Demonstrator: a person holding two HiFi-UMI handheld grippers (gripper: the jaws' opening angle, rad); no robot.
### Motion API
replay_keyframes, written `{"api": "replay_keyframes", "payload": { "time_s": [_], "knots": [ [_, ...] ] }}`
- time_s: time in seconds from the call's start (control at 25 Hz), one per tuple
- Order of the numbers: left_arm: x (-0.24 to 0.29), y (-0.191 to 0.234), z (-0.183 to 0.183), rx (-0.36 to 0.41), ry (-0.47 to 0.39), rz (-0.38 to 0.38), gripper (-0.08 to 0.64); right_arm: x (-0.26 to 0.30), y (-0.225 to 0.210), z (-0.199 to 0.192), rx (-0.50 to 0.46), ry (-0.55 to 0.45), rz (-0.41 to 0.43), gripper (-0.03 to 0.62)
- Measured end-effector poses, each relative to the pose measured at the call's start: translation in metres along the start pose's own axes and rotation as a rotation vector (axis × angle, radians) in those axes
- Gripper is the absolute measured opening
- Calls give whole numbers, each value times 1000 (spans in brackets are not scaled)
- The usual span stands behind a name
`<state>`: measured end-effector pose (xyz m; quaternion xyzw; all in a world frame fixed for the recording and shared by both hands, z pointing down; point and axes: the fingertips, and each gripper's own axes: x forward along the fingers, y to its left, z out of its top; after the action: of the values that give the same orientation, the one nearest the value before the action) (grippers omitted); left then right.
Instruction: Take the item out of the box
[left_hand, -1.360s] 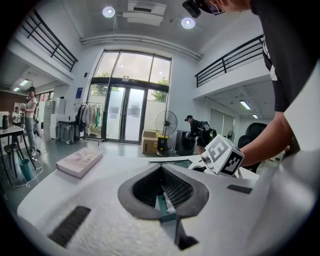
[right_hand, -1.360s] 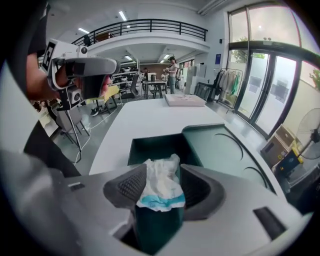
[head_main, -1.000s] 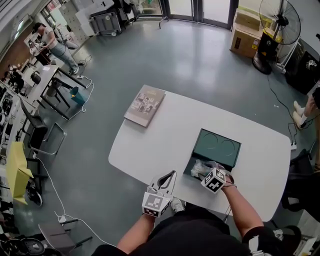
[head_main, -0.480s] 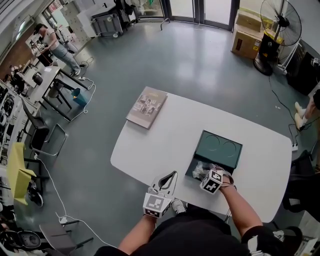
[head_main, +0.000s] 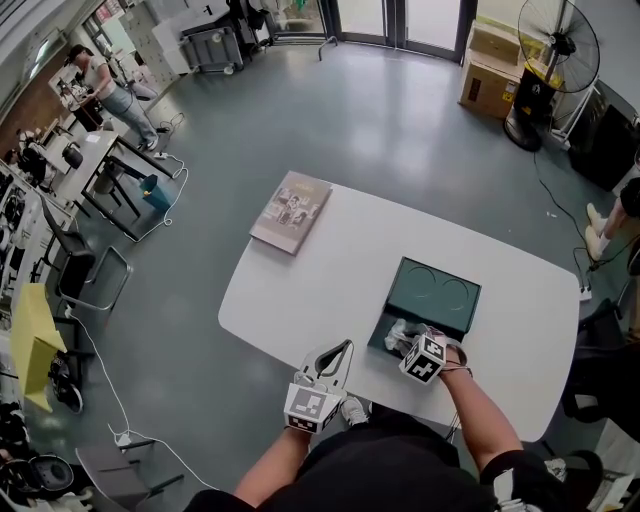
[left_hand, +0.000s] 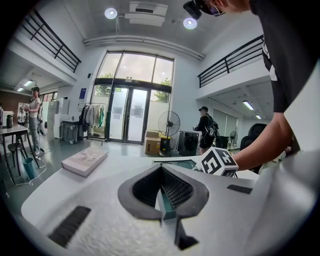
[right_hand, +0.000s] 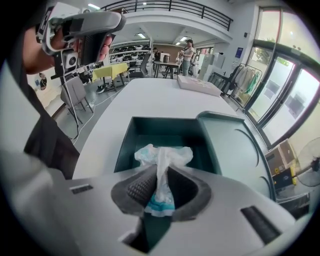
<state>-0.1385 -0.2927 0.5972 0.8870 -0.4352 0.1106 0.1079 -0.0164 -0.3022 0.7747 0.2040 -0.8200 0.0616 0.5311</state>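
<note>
So the right gripper (right_hand: 158, 186) was closing its jaws on just the loose top of the crinkly plastic packet (right_hand: 161, 154), which sat inside the teal box (right_hand: 150, 126). That thin wrap could slip or tear on the lift. The left gripper (left_hand: 161, 192) waited beside the box, jaws together, empty.

The tabletop (head_main: 300, 290) is finished in plain white; the box (right_hand: 165, 128) is coloured dark teal, two thin circles being outlined on its lid (right_hand: 235, 150); the plastic packet (right_hand: 161, 160) is white, printed with light blue; the book (head_main: 290, 211) is covered in pale beige.
</note>
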Motion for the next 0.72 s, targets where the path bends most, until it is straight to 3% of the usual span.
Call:
{"api": "replay_keyframes", "payload": {
  "time_s": [0.56,0.72],
  "knots": [
    [2,-5,10,9,-29,-19,12,-84,-18,48,69,-219,-197,69],
    [6,-8,15,12,-35,-34,12,-117,-30,63,127,-307,-270,69]
  ]
}}
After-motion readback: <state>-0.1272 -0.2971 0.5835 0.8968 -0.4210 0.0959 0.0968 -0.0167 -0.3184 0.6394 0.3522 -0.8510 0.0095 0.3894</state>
